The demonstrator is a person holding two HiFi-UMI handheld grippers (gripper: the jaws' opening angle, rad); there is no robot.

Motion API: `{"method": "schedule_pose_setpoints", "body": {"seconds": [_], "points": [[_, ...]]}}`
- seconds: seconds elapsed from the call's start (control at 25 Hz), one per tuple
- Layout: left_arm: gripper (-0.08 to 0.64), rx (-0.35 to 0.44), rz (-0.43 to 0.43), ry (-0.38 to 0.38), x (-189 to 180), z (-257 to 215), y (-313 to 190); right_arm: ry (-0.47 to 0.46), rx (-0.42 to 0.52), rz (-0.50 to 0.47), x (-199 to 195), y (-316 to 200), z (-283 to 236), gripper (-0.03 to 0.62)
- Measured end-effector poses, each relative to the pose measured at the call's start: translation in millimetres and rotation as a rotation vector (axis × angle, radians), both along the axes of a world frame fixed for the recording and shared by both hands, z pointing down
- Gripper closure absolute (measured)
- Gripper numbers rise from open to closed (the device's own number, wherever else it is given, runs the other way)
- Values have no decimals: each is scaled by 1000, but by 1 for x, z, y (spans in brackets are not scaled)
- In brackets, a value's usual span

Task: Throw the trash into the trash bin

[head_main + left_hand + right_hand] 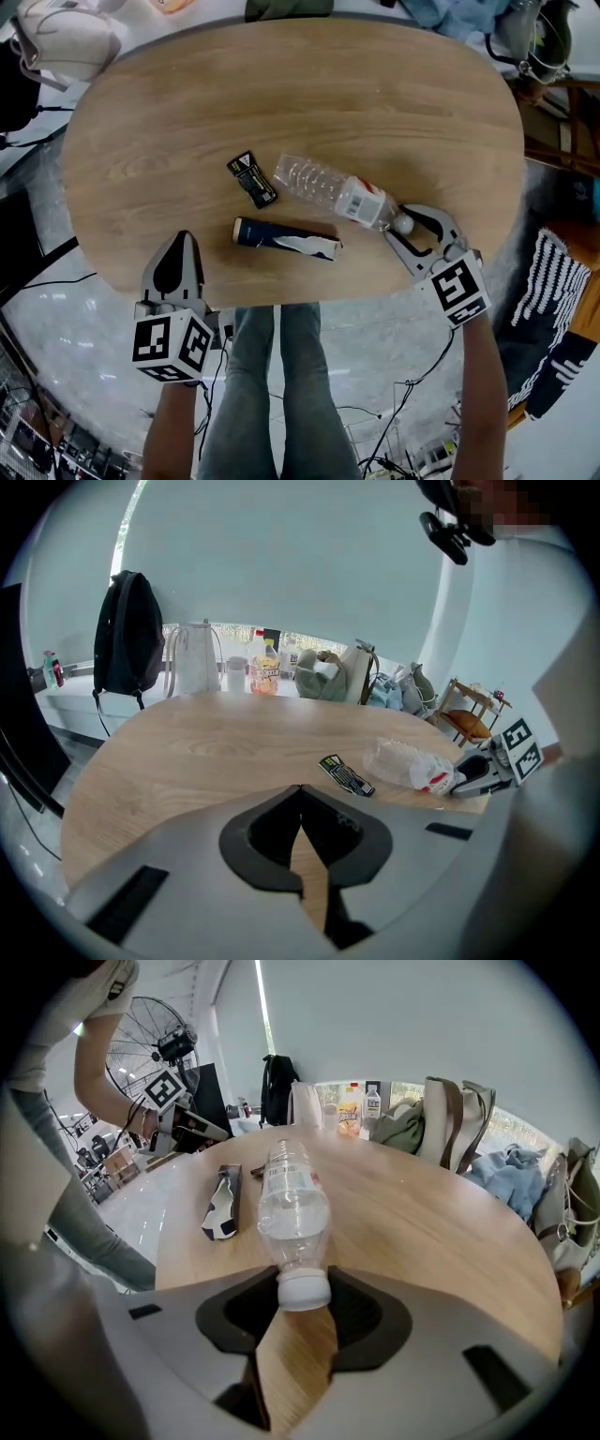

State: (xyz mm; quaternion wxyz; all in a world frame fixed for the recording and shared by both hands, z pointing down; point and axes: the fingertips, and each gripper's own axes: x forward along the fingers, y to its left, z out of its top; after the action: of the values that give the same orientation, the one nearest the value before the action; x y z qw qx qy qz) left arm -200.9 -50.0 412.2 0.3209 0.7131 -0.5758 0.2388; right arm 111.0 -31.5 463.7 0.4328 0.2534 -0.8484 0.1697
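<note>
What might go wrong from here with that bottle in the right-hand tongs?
1. The right tongs seem to pinch only the white cap of the plastic bottle; lifted, its long body could swing or slip free.
2. A swinging bottle might knock the small black packet lying close beside its base, perhaps off the table.

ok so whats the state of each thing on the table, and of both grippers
bottle: on its side, capped, held at the capped end
carton: flattened, lying loose
wrapper: lying flat, loose
left gripper: shut, empty
right gripper: shut on bottle
</note>
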Motion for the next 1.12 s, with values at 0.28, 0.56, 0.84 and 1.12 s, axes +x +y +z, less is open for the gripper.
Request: {"method": "schedule_pose_setpoints", "body": {"seconds": [0.28, 0.56, 0.84, 1.12], "points": [[541, 0, 2, 4, -2, -2, 5, -42, 36, 59, -3, 2, -12, 430], [541, 20, 33, 13, 6, -10, 7, -66, 86, 150, 3, 7, -29, 430], [541, 63, 96, 22, 26, -29, 3, -78, 127, 268, 22, 22, -49, 430], [541, 88, 180, 19, 50, -42, 5, -74, 157, 393, 52, 58, -64, 430]]}}
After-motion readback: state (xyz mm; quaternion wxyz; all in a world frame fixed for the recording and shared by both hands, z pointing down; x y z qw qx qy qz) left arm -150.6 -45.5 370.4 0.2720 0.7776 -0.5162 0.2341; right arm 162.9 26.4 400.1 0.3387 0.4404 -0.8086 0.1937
